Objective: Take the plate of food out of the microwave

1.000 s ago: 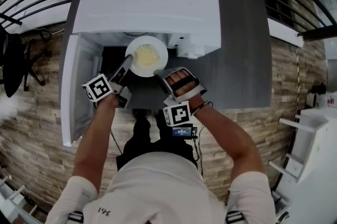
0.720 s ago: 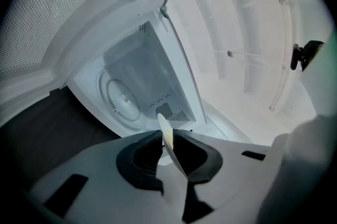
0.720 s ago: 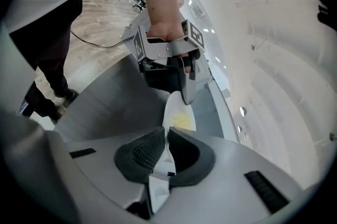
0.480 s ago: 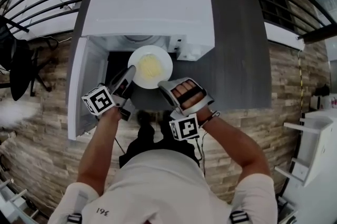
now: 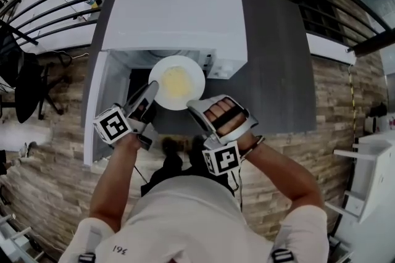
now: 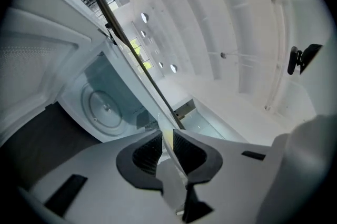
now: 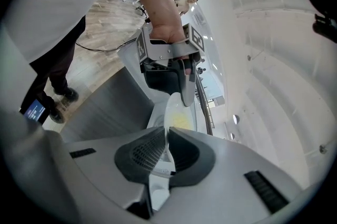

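Plate (image 5: 196, 73) rim sits partly hidden within left gripper (image 5: 152, 88) and right gripper (image 5: 192, 106).

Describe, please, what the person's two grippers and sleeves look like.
The left gripper and right gripper are light grey, with tapering jaws lined by dark ribbed pads; each carries a white cube printed with black square markers. The person wears a white short-sleeved shirt.

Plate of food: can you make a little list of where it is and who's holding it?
plate: white, round
food: yellow, on the plate
where: at the microwave opening
left gripper: shut on the plate's left rim
right gripper: shut on its near right rim
microwave door: open, swung left
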`<state>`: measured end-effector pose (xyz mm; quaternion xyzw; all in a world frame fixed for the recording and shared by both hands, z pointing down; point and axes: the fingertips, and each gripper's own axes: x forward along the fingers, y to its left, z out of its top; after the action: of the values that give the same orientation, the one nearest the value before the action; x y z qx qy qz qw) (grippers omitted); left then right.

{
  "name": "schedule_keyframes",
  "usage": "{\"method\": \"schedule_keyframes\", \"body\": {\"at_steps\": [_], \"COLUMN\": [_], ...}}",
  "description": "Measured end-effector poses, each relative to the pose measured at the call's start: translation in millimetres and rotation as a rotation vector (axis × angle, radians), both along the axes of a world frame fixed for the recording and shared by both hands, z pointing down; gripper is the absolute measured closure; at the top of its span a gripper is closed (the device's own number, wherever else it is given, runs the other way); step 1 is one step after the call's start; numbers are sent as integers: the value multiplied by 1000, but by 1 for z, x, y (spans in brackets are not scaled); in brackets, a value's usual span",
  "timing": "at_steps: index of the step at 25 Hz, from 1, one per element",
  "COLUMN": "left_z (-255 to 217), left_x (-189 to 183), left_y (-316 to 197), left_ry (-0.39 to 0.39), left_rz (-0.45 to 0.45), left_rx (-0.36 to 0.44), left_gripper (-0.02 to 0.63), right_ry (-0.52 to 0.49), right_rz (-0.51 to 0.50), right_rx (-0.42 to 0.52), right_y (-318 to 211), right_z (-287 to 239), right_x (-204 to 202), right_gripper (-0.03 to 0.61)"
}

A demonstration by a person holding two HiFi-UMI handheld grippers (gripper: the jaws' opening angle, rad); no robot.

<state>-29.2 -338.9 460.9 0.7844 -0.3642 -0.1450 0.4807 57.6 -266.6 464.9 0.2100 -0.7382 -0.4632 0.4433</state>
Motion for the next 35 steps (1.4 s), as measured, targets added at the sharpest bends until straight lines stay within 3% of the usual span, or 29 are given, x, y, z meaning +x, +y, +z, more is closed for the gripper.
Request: {"method": "schedule_keyframes", "body": {"at_steps": [10, 24, 32, 35], "left_z": [-37, -51, -62, -63], "left_x": [7, 0, 2, 2], "left_y": [-27, -106, -130, -133], "left_ry": [-18, -88, -71, -117], "left_rz": [6, -42, -20, -1], "left_rx": [61, 113, 140, 126], "left_gripper": [549, 549, 549, 549], "right_ry": [-8, 38, 62, 65], "right_rz": [14, 33, 35, 47], "right_rx": [53, 95, 63, 40], "right_y": [-27, -110, -139, -145], "right_z": [-29, -33, -33, -31], "right_x": [5, 4, 1, 3], "right_gripper": [555, 555, 555, 555]}}
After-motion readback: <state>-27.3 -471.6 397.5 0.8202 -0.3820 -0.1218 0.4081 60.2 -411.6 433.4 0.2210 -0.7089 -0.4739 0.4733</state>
